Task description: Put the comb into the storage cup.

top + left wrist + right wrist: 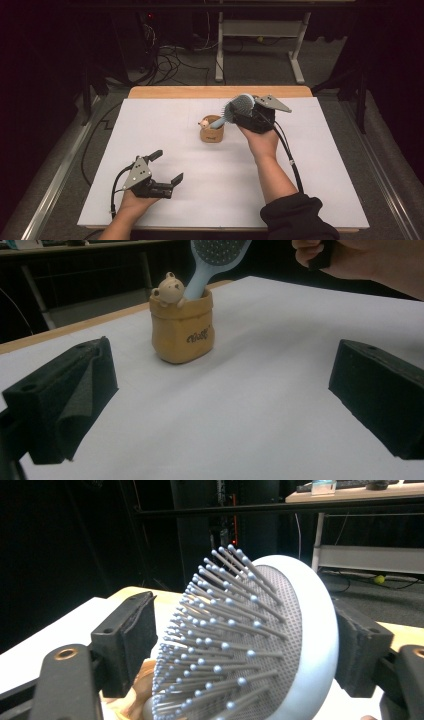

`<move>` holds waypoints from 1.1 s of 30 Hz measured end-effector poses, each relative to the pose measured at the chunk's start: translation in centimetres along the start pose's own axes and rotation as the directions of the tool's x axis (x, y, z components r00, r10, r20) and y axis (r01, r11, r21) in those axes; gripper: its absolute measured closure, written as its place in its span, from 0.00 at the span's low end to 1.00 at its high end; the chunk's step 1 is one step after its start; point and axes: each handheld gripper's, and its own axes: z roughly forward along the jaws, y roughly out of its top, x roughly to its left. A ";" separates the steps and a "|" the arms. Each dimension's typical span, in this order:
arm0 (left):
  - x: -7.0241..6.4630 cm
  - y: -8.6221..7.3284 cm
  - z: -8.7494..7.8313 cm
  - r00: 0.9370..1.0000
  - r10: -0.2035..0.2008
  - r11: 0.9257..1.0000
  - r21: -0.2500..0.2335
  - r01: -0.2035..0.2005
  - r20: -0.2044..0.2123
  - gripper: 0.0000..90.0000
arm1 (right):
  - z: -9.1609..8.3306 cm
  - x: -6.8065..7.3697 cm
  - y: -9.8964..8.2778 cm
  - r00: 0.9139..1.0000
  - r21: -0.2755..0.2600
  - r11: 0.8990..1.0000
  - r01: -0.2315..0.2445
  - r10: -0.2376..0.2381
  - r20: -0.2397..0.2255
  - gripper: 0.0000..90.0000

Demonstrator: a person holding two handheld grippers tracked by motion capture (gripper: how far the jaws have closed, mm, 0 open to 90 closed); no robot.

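The hairbrush (239,106) is already stood handle-down in the bear pot (212,131); the right gripper (240,645) fingers are parted around its head, withdrawal remaining, while the left gripper (167,167) fingers are held wide nearer the person.

brush (239,105) in pot (212,131), open table (300,165) around

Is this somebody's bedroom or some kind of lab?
Probably a lab or workshop: a white-covered table set up for recording, tangled cables on the floor behind it, and a metal-legged desk in a dark room.
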 end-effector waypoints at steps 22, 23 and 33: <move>0.0 0.0 0.0 1.000 0.000 1.000 -0.003 0.000 0.001 0.00 | 0.1 -0.1 0.1 0.998 0.011 0.998 0.054 -0.054 -0.010 0.02; 0.0 0.0 0.0 1.000 -0.001 1.000 -0.004 0.001 0.001 0.00 | 0.1 -0.1 0.2 0.998 0.012 0.998 0.054 -0.054 -0.011 0.00; 0.1 0.0 0.0 1.000 -0.015 1.000 0.003 0.015 0.000 0.00 | -0.3 0.0 0.4 0.997 0.018 0.997 0.072 -0.072 -0.018 0.00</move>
